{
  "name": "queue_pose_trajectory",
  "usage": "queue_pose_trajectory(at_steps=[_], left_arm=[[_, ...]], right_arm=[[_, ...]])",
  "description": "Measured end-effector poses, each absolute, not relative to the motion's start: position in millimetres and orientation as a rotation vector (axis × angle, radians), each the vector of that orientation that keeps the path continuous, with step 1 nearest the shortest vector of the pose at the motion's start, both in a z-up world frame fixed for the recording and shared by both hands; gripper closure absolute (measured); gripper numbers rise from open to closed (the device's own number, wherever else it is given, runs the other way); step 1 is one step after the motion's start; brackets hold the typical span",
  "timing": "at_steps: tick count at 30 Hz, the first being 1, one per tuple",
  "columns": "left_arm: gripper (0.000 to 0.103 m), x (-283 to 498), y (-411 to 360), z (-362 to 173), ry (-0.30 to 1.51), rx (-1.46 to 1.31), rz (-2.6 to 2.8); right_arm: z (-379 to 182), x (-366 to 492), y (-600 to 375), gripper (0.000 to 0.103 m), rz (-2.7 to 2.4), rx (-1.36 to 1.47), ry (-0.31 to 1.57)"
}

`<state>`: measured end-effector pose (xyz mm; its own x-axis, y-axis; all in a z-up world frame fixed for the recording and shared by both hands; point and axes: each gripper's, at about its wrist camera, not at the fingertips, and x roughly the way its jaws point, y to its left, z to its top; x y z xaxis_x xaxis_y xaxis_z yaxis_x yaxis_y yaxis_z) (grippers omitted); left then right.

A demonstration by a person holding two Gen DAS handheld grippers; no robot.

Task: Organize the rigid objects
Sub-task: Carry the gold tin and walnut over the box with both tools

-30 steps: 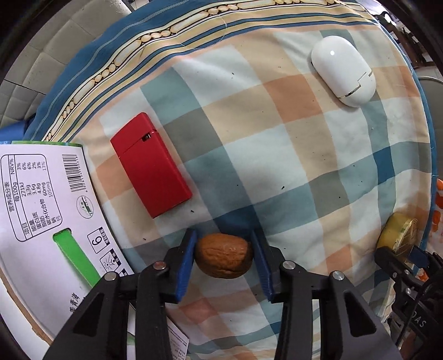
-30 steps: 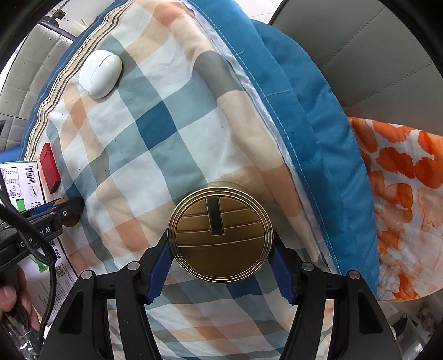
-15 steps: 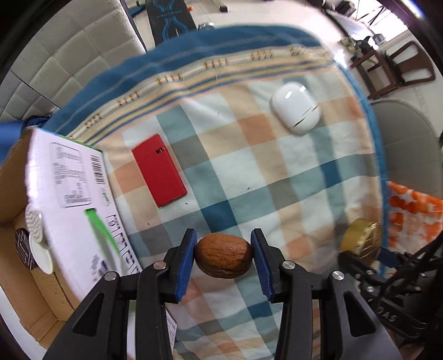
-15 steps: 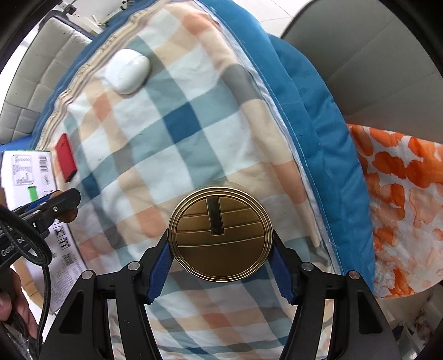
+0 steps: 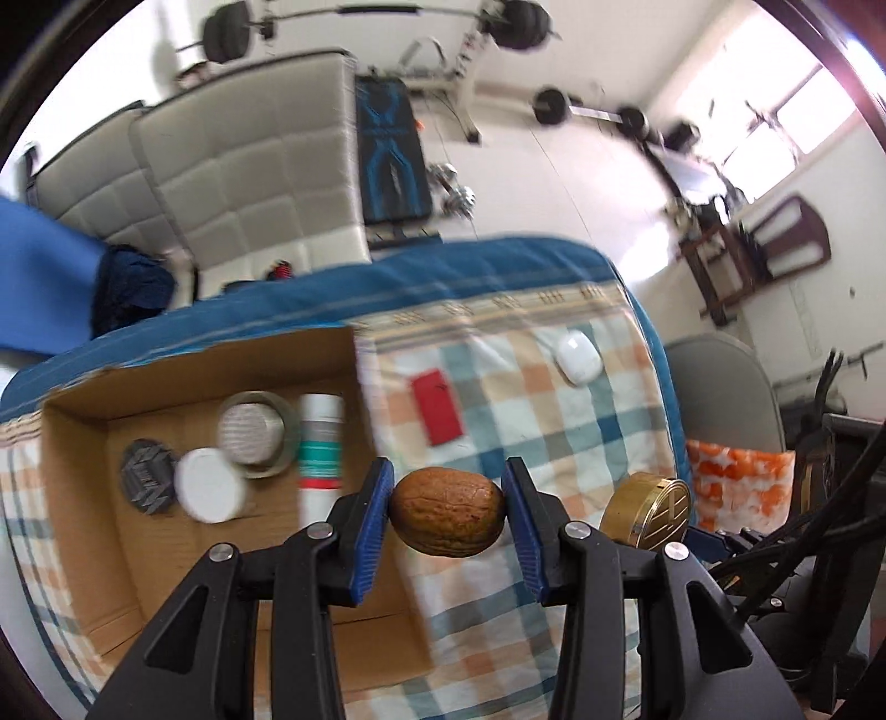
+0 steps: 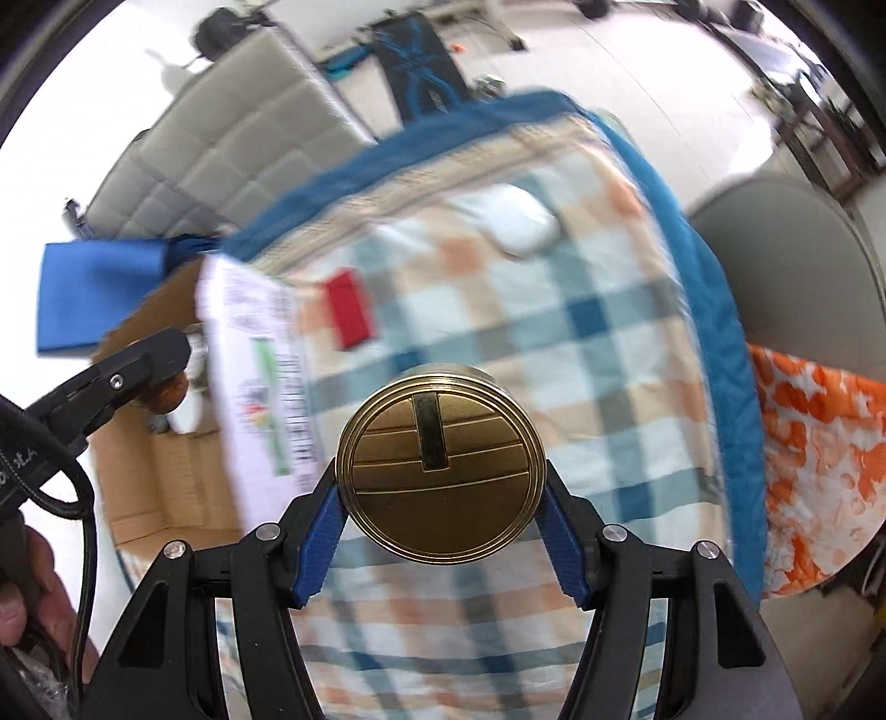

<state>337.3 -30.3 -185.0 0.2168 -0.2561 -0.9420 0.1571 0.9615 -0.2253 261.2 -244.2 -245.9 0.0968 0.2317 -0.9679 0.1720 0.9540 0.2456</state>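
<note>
Steeply downward, left tool clamped on walnut, right tool (likewise tilted) gripping gold tin.

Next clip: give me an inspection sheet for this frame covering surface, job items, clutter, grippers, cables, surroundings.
Surface: checked cloth with a blue border, over a table.
Job's things: walnut and gold round tin held; red flat case and white oval case lie on the cloth; cardboard box holds a tape roll, white lid, dark disc and tube.
Clutter: nothing seen.
Grippers: left gripper shut on walnut; right gripper shut on gold round tin.
Cables: black cable by the left gripper.
Surroundings: padded sofa, barbells, orange-patterned cloth.
</note>
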Motion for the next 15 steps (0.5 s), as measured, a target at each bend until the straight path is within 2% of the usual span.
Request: queue_pose_trajectory(at_steps=[8,15], left_arm=[[0.065,317,91,-173,1.26,-0.208,-0.146],[0.065,301,176,-226,1.334,-0.321,-0.038]], right_arm=[[-204,264,-127,0.036,0.216,0.254,1.436],[-232,272,-23,0.036,0.296,0.193,1.489]])
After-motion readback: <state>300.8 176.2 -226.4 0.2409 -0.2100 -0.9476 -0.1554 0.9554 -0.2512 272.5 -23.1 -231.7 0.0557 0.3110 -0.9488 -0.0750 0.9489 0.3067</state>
